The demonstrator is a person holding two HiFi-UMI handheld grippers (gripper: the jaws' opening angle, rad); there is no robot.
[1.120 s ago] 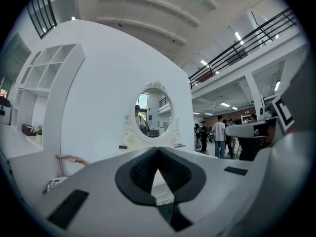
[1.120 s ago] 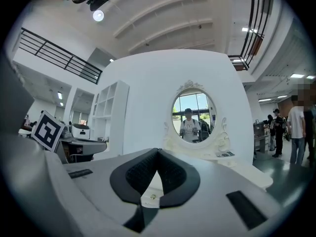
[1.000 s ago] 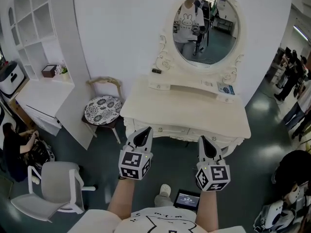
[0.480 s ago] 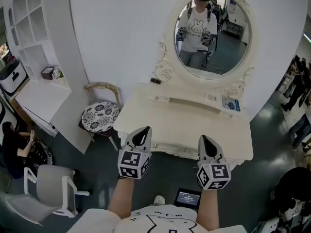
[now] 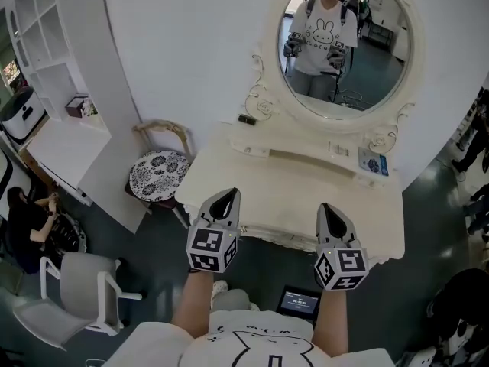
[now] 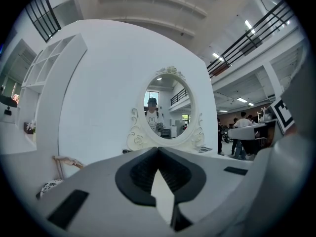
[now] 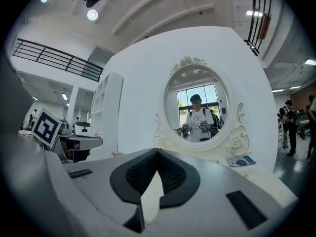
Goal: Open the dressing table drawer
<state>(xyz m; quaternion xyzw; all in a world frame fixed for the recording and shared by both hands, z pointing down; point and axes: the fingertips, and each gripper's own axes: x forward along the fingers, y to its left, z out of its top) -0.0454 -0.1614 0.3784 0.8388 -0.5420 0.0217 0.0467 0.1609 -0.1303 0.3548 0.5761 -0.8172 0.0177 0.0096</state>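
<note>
The cream dressing table point(image 5: 290, 182) with its oval mirror point(image 5: 344, 44) stands straight ahead. Its drawer fronts are almost wholly hidden under the top's front edge point(image 5: 279, 232). My left gripper point(image 5: 227, 196) hovers level at that front edge on the left, shut and empty. My right gripper point(image 5: 329, 208) hovers at the same edge on the right, also shut with nothing in it. In the left gripper view the closed jaws point(image 6: 158, 148) point at the mirror point(image 6: 167, 107). The right gripper view shows the same, closed jaws point(image 7: 158, 149) below the mirror point(image 7: 196, 112).
A stool with a patterned seat point(image 5: 157, 173) stands left of the table, beside a white shelf unit point(image 5: 46, 44). A white chair point(image 5: 80, 289) and a seated person point(image 5: 27, 224) are at lower left. A tablet point(image 5: 298, 302) lies on the floor by my feet.
Both grippers have moved forward side by side, from short of the table up to its front edge. The table and mirror now look nearer. Both stayed shut.
</note>
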